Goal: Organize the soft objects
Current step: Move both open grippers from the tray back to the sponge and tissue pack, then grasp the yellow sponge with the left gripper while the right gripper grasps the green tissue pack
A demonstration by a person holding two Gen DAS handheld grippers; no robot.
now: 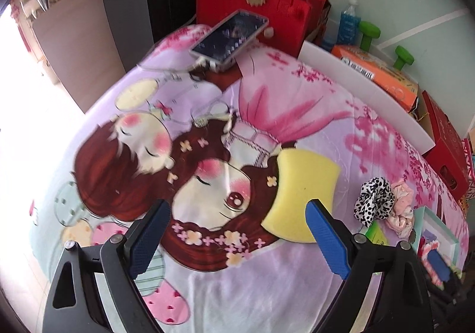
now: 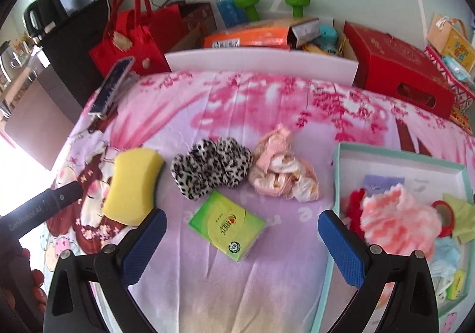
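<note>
Your right hand-held gripper (image 2: 242, 239) hangs with its fingers apart and empty over the bed, the left hand-held gripper (image 1: 239, 236) likewise apart. The teal box (image 2: 337, 172) already holds a fluffy pink-white piece and other bits. Left of the box, four things wait: one pink scrunchie (image 2: 283, 175), one leopard scrunchie (image 2: 209, 171), one yellow sponge (image 2: 132, 184), one green tissue pack (image 2: 227, 226).

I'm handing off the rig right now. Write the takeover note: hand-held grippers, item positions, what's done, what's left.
Left hand-held gripper: open, empty, near the sponge.
Right hand-held gripper: open, empty, over the tissue pack.
On the blanket: sponge, leopard scrunchie, pink scrunchie, tissue pack.
Done: the box at right already holds a pink fluffy item and other bits.
Left: probably the four loose items go in the box.
</note>
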